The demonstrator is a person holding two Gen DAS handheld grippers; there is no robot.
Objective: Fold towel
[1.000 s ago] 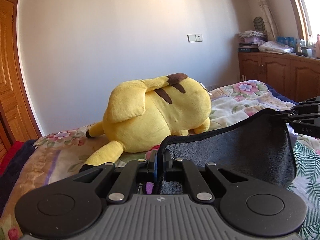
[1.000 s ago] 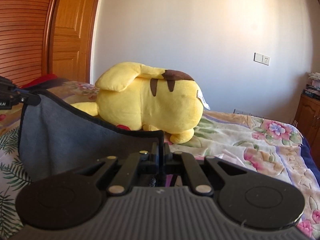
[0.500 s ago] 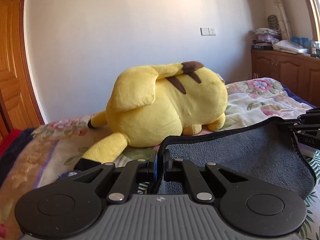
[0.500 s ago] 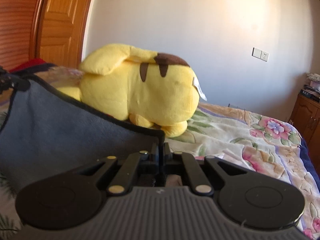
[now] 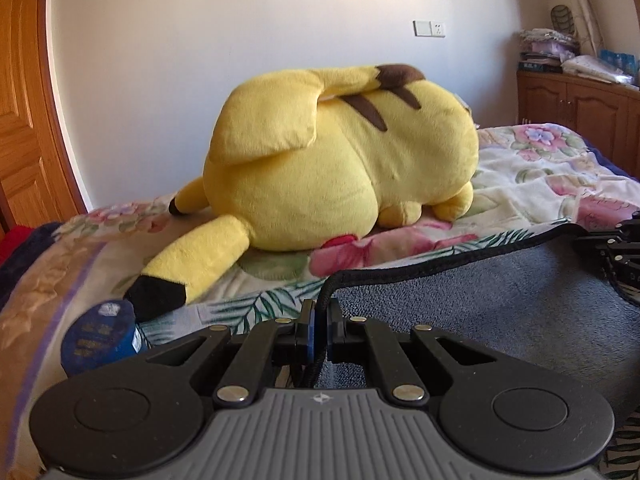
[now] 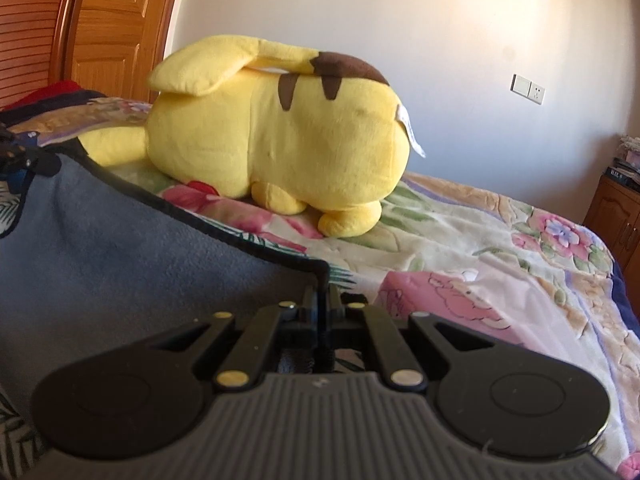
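Note:
A grey towel (image 5: 480,304) with a black hem stretches between my two grippers, low over the bed. My left gripper (image 5: 320,312) is shut on its left corner. My right gripper (image 6: 322,300) is shut on its right corner; the towel (image 6: 120,264) spreads to the left in that view. The right gripper shows at the right edge of the left wrist view (image 5: 616,256), and the left gripper at the left edge of the right wrist view (image 6: 24,160).
A big yellow plush toy (image 5: 340,160) lies on the floral bedspread (image 5: 540,176) just beyond the towel. A blue round tin (image 5: 100,336) sits by the plush tail. Wooden cabinets (image 5: 580,112) stand at right, a wooden door (image 6: 116,28) at left.
Both grippers have come down and forward with the towel, toward the plush toy. The towel's held edge now lies close to the bed instead of hanging raised.

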